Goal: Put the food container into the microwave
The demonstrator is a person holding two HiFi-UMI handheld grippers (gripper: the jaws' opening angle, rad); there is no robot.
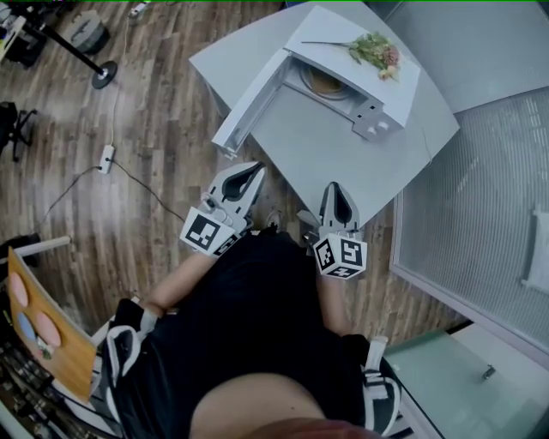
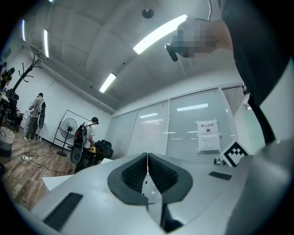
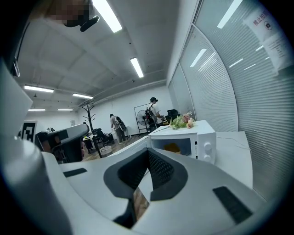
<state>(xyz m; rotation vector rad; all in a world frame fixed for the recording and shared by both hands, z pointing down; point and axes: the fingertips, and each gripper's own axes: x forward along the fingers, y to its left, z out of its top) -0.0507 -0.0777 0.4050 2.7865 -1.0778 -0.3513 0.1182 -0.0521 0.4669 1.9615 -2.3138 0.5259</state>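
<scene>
Left gripper (image 2: pixel 147 156) and right gripper (image 3: pixel 148 151): jaws together, nothing between them. The food container (image 1: pixel 324 83) sits inside the microwave (image 1: pixel 330 26), door open, on the table (image 1: pixel 326 154); of the gripper views, only the right shows it. The left gripper view alone shows a wall notice (image 2: pixel 209 136), print illegible

With both bare forearms (image 1: pixel 184 279) drawn in close to the black-clad torso (image 1: pixel 257 334). Holding the left hand-held gripper (image 1: pixel 254 174) at centre frame, tips angled toward the upper right, jaws pressed together on nothing. Holding the right hand-held gripper (image 1: pixel 336 189) just beside it, not touching, tips toward the top, jaws likewise closed and empty
</scene>
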